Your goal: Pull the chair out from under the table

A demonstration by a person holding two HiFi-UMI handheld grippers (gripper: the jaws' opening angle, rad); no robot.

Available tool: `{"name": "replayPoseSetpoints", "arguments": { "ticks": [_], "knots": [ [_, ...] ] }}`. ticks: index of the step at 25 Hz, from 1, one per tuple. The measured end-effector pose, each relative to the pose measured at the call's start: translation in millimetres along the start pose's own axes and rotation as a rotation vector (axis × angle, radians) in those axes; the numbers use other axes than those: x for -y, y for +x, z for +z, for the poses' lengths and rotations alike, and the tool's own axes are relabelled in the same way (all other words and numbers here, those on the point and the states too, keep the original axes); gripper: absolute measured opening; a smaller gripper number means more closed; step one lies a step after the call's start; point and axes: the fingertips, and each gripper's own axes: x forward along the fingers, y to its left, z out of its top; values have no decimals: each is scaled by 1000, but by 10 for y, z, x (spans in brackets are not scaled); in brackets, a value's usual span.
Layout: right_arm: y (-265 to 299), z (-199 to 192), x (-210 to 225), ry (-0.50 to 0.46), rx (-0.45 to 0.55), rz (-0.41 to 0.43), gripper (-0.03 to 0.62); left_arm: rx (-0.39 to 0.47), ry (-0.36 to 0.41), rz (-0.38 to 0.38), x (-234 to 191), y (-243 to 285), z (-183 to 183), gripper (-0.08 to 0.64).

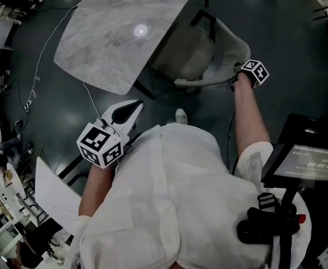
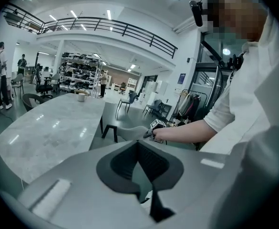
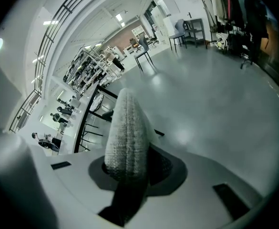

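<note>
The grey upholstered chair (image 1: 187,54) stands with its seat partly under the marble table (image 1: 119,32), its curved backrest (image 1: 231,45) towards me. My right gripper (image 1: 235,78) is at the end of the backrest rim, shut on it. In the right gripper view the textured backrest edge (image 3: 127,132) runs up between the dark pads (image 3: 164,168), which press on it. My left gripper (image 1: 137,106) hovers off the table's near corner, away from the chair, shut with nothing in it. The left gripper view shows the table (image 2: 44,132), the chair (image 2: 129,131) and my right gripper (image 2: 154,127) beyond the left gripper (image 2: 138,151).
A white cable (image 1: 40,60) trails over the dark floor left of the table. A white board (image 1: 51,192) lies at my lower left and a stand with a screen (image 1: 309,164) is at my right. Other chairs (image 2: 125,101) and people (image 2: 1,75) are far off.
</note>
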Motion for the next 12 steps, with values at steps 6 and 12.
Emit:
{"name": "replayPoseSetpoints", "arguments": {
  "ticks": [6, 12],
  "knots": [
    [107, 18, -92, -11, -5, -22, 84, -10, 13, -61, -369, 157, 148, 8],
    [420, 38, -177, -24, -20, -26, 83, -25, 28, -101, -764, 442, 198, 8]
  ]
}}
